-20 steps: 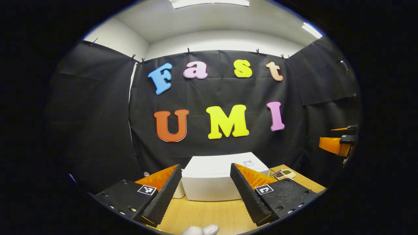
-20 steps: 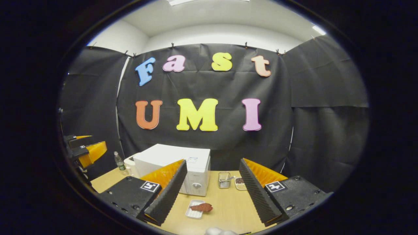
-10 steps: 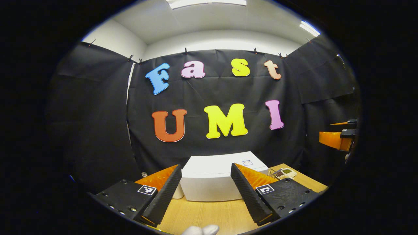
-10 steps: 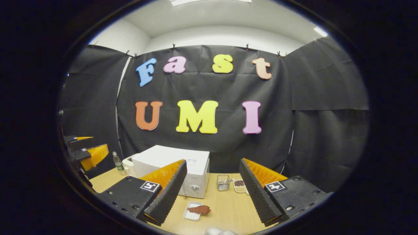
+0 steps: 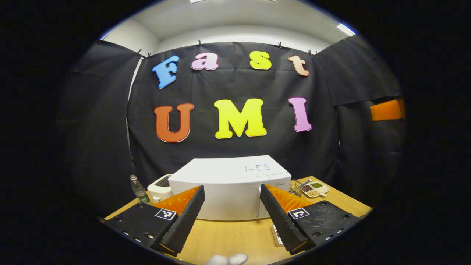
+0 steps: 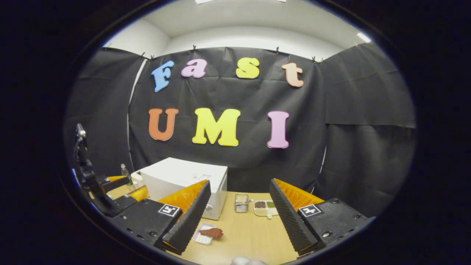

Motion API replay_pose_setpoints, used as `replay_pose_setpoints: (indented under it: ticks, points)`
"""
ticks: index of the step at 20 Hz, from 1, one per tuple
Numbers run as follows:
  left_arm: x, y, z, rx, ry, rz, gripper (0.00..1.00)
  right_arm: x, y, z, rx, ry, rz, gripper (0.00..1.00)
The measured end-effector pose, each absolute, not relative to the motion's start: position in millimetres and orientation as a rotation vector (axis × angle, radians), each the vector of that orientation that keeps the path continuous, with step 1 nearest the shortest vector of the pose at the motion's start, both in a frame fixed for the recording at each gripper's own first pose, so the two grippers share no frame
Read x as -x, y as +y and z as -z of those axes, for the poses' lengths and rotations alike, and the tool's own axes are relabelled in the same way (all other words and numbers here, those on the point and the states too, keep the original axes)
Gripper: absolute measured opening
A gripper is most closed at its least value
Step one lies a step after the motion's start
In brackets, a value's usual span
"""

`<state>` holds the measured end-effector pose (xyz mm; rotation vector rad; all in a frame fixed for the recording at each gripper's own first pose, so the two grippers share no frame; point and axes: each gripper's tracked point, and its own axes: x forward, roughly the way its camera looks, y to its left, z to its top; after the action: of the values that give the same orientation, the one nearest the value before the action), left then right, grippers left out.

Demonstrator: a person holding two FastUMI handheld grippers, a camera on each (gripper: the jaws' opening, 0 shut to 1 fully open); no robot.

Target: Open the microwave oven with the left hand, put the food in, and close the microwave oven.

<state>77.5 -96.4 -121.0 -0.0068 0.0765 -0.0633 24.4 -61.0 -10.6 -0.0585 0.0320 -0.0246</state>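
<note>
microwave oven [image 5: 230, 186] sits white and boxy on the wooden table [image 5: 232, 237] against the black cloth wall, its door shut. in the left gripper view the left gripper [image 5: 230, 217] hangs in front of the oven's face with its two fingers spread wide and nothing between them; the oven front shows through the gap, well apart from the tips. left of the oven stands a small white appliance [image 5: 160, 187], and beside that a clear plastic bottle [image 5: 139, 188]. right of the oven lie a wire basket [image 5: 295, 186] and a divided dish of grains [image 5: 316, 188]. a bit of white tray edge peeks out just beside the left gripper's right-hand finger. at the far right edge of this view an orange bar of the other gripper shows, too cropped to tell more. in the right gripper view the right gripper [image 6: 239, 217] also holds its fingers wide apart, empty, above the table. the food [image 6: 212, 232], a reddish-brown piece, rests in a small white tray [image 6: 204, 238] on the table in front of the oven's right corner, near the right gripper's left-hand finger and not touched by it. behind it stand the wire basket and the divided dish, side by side. the left gripper appears at the left edge there, low by the oven's front.
</note>
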Motion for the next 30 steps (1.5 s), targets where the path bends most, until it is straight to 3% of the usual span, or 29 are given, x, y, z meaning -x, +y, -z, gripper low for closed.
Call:
replay_pose_setpoints:
  ticks: [2, 3, 7, 10, 13, 14, 15, 16, 17, 18, 19, 20, 21, 23, 24, 28, 30]
  points:
    - [-95, -115, 152, 0.03, 0.106, 0.071, 0.95, -27, -74, 16, 0.079, 0.052, 0.032, 1.0]
    - [-106, -123, 167, 0.041, 0.124, 0.068, 0.95, -27, -81, 17, 0.091, 0.067, 0.036, 0.96]
    - [-157, -151, 220, 0.072, 0.187, 0.057, 0.95, -33, -106, 21, 0.146, 0.097, 0.061, 1.0]
    - [-192, -163, 243, 0.051, 0.193, 0.048, 0.95, -40, -118, 28, 0.165, 0.119, 0.069, 0.96]
    - [-214, -171, 255, 0.032, 0.202, 0.051, 0.95, -47, -124, 34, 0.17, 0.144, 0.069, 1.0]
    - [-217, -172, 257, 0.036, 0.203, 0.052, 0.84, -49, -126, 37, 0.169, 0.15, 0.071, 0.96]
    - [-220, -173, 260, 0.043, 0.209, 0.049, 0.93, -51, -126, 39, 0.17, 0.156, 0.069, 1.0]
    - [-221, -174, 260, 0.051, 0.209, 0.051, 0.83, -53, -126, 43, 0.174, 0.162, 0.068, 1.0]
    - [-223, -173, 260, 0.052, 0.212, 0.053, 0.8, -55, -126, 45, 0.177, 0.166, 0.067, 1.0]
    - [-225, -174, 266, 0.054, 0.223, 0.058, 0.65, -57, -124, 46, 0.179, 0.172, 0.061, 0.96]
    - [-223, -177, 270, 0.062, 0.236, 0.075, 0.71, -59, -122, 50, 0.185, 0.185, 0.053, 1.0]
    - [-224, -177, 271, 0.067, 0.239, 0.086, 0.66, -61, -121, 53, 0.187, 0.193, 0.046, 1.0]
    - [-224, -183, 272, 0.078, 0.242, 0.102, 0.55, -61, -120, 52, 0.185, 0.191, 0.043, 1.0]
    - [-222, -183, 274, 0.053, 0.246, 0.105, 0.24, -61, -118, 47, 0.185, 0.177, 0.039, 1.0]
    - [-224, -183, 273, 0.04, 0.239, 0.09, 0.26, -62, -117, 47, 0.19, 0.175, 0.038, 1.0]
    - [-223, -183, 274, 0.05, 0.239, 0.073, 0.11, -61, -116, 47, 0.18, 0.173, 0.033, 1.0]
    - [-223, -182, 274, 0.039, 0.238, 0.077, 0.11, -60, -114, 47, 0.173, 0.173, 0.028, 0.96]
